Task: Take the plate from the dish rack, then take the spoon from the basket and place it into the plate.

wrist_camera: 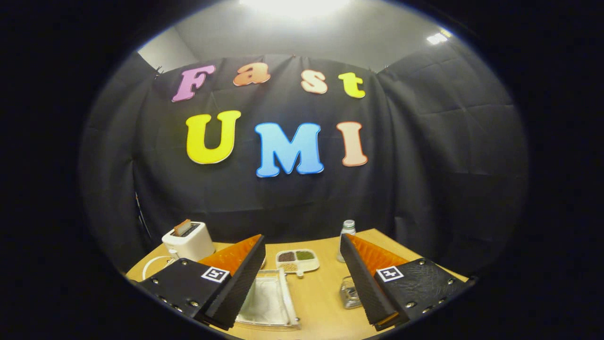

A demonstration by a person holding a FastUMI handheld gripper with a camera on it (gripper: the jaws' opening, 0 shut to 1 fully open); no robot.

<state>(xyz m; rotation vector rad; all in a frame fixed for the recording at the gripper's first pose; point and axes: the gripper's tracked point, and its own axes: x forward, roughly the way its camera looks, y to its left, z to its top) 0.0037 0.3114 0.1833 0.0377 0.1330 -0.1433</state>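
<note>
Your gripper (302,255) is held above the near part of the table (321,293) with its jaws spread wide and nothing between them. Its two fingers point toward the cloth wall (283,198) at the back of the booth. Under the left finger and reaching into the gap lies a clear tray (269,297) with a pale, whitish inside; whether this is the plate or part of the rack you cannot tell from here. Just ahead of the fingers, between their tips, sits a small divided dish (297,260) with three compartments holding dark, green and light contents. Beyond the left finger stands a white toaster (188,241) with a slice (182,227) sticking out of its slot, and a white cord (153,265) curls on the table beside it. Beyond the right fingertip stands a small bottle (347,238) with a pale cap. A clear glass jar (350,293) stands just beside the inner edge of the right finger.
</note>
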